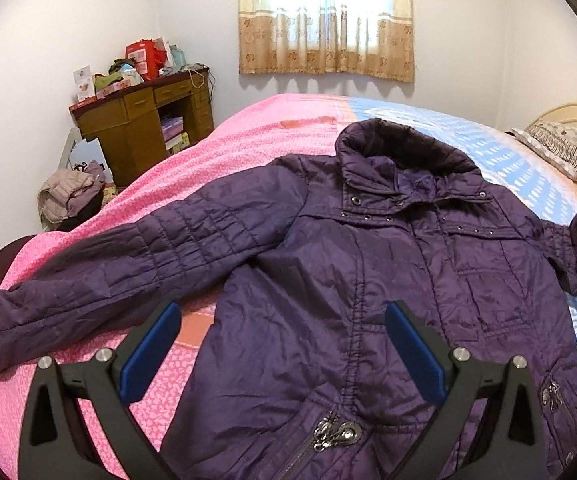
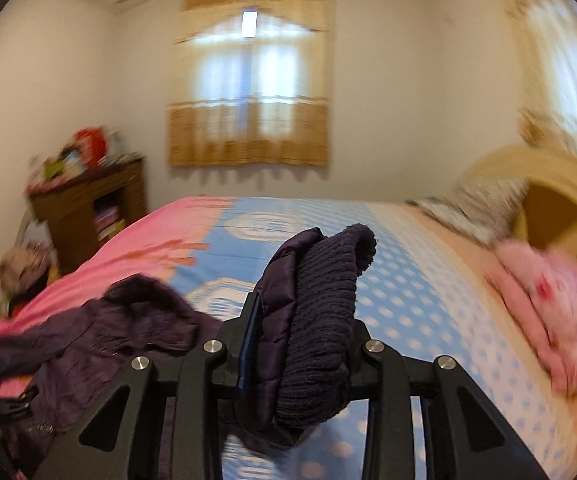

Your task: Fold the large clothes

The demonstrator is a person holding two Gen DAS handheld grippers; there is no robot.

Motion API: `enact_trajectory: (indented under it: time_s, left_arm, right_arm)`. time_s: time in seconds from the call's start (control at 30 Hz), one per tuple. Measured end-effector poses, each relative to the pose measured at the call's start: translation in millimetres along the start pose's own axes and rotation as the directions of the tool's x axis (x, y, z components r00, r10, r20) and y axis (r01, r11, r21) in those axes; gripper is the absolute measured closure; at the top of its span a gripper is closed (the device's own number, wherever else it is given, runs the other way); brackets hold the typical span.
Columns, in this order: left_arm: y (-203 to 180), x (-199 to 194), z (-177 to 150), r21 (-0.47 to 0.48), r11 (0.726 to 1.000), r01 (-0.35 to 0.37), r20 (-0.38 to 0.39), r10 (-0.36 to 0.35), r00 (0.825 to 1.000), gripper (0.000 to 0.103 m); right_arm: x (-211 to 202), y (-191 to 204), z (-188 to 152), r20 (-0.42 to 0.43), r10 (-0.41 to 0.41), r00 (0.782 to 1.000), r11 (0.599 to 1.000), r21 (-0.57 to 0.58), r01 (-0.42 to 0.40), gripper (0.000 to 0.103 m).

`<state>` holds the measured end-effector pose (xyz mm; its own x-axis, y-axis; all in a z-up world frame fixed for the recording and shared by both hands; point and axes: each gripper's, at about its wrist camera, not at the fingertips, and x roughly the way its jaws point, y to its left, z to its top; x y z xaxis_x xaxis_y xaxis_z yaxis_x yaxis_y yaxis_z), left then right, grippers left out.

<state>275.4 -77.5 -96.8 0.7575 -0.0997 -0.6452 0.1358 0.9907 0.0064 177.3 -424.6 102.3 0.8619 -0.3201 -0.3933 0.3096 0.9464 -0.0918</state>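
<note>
Now | our right gripper [image 2: 300, 320] clamps sleeve cuff [image 2: 320, 304] | left gripper [image 1: 284, 344] wide open, empty | jacket [image 1: 368, 280] body lies left of held cuff

purple jacket [image 1: 368, 280], pink and blue dotted bedspread [image 1: 248, 136]

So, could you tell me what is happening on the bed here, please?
A person is folding a purple jacket spread face up on the bed. The right gripper is shut on the sleeve cuff, lifted off the bed. The left gripper hangs open over the jacket's lower front, holding nothing.
</note>
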Motion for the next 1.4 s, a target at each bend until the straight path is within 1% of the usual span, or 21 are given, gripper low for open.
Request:
enact_trajectory:
  time_s: [0.23,0.33,0.4,0.47,0.53,0.57,0.6,0.63,0.67,0.77,0.83,0.93,1.0,1.1,1.13,1.2,1.23,1.3,1.33,1.37,1.4]
  left_arm:
    - [12.0,0.0,-1.3,-0.023,1.000,0.005,0.007,-0.005,1.000,0.000]
    - [18.8,-0.5,-2.2,-0.033,0.999,0.002,0.007,-0.002,1.000,0.000]
    - [24.4,-0.5,-2.1,-0.036,0.999,-0.008,0.006,0.008,1.000,0.000]
    - [30.0,-1.2,-2.2,-0.041,0.999,-0.020,0.004,0.020,1.000,0.000]
    - [36.4,-1.8,-1.8,-0.047,0.998,-0.036,0.003,0.036,0.999,0.000]
    - [39.4,-1.8,-1.7,-0.046,0.998,-0.046,0.000,0.046,0.999,0.000]
    - [42.2,-1.6,-1.5,-0.042,0.997,-0.060,-0.003,0.060,0.998,0.000]
    - [43.5,-1.3,-1.9,-0.039,0.997,-0.072,-0.006,0.072,0.997,0.000]
    - [46.2,-0.8,-1.8,-0.036,0.996,-0.083,-0.011,0.083,0.997,0.000]
    - [53.3,0.8,0.6,-0.034,0.996,-0.083,-0.026,0.082,0.996,0.000]
    - [53.1,4.8,3.8,-0.046,0.998,-0.031,-0.050,0.028,0.998,0.000]
    - [37.7,12.1,10.3,-0.057,0.995,0.076,-0.085,-0.081,0.993,0.000]
    - [16.5,19.1,17.4,-0.047,0.989,0.137,-0.113,-0.142,0.983,0.001]
    - [-8.6,33.1,26.7,-0.030,0.975,0.219,-0.147,-0.222,0.964,0.001]
    - [-18.0,43.1,30.0,-0.028,0.974,0.226,-0.167,-0.228,0.959,0.005]
    - [-30.5,63.4,32.7,-0.031,0.971,0.237,-0.212,-0.238,0.948,0.017]
    - [-33.9,71.4,32.0,-0.035,0.972,0.234,-0.233,-0.236,0.944,0.027]
    - [-38.4,89.9,29.7,-0.062,0.963,0.261,-0.276,-0.268,0.923,0.034]
    - [-37.8,92.5,27.7,-0.076,0.963,0.260,-0.286,-0.270,0.919,0.043]
    - [-36.4,92.6,26.2,-0.086,0.963,0.255,-0.277,-0.269,0.923,0.055]
    - [-37.3,86.2,25.7,-0.079,0.956,0.283,-0.231,-0.294,0.928,0.068]
  right_arm:
    - [7.6,127.7,21.0,-0.007,0.151,0.988,0.967,-0.208,-0.150,0.071]
    - [26.7,185.3,12.1,-0.038,0.205,0.978,0.936,-0.283,-0.208,0.071]
    - [47.7,225.7,-5.0,-0.080,0.240,0.967,0.915,-0.314,-0.253,0.071]
    - [72.1,252.1,-27.3,-0.134,0.282,0.950,0.895,-0.321,-0.310,0.070]
    - [102.9,278.7,-59.5,-0.202,0.349,0.915,0.878,-0.271,-0.395,0.068]
    - [111.8,287.7,-72.0,-0.209,0.377,0.902,0.876,-0.236,-0.421,0.063]
    - [120.5,295.5,-84.1,-0.228,0.407,0.884,0.870,-0.198,-0.452,0.042]
    - [131.2,301.8,-100.5,-0.268,0.452,0.851,0.855,-0.140,-0.499,0.032]
    - [130.9,305.4,-111.2,-0.274,0.476,0.836,0.848,-0.108,-0.519,0.032]
    - [115.4,294.1,-137.3,-0.281,0.529,0.801,0.820,-0.074,-0.567,0.032]
    - [97.0,276.7,-149.5,-0.268,0.537,0.800,0.811,-0.097,-0.577,0.032]
    - [74.8,238.5,-160.5,-0.243,0.528,0.814,0.820,-0.104,-0.563,0.032]
    - [61.1,204.5,-161.8,-0.228,0.535,0.814,0.830,-0.040,-0.557,0.031]
    - [42.7,150.9,-156.3,-0.147,0.592,0.792,0.806,0.128,-0.578,0.029]
    - [33.9,128.0,-153.8,-0.101,0.604,0.791,0.791,0.197,-0.579,0.026]
    - [21.7,100.4,-150.7,-0.042,0.599,0.799,0.777,0.270,-0.569,0.023]
    - [14.5,84.4,-149.5,-0.012,0.587,0.809,0.773,0.304,-0.556,0.022]
    - [3.0,56.2,-149.2,0.026,0.546,0.837,0.782,0.342,-0.521,0.020]
    - [-2.3,42.8,-149.9,0.034,0.520,0.853,0.792,0.354,-0.497,0.020]
    - [-7.0,30.2,-150.6,0.038,0.495,0.868,0.803,0.362,-0.473,0.019]
    - [-9.4,22.0,-151.2,0.034,0.470,0.882,0.815,0.367,-0.448,0.019]
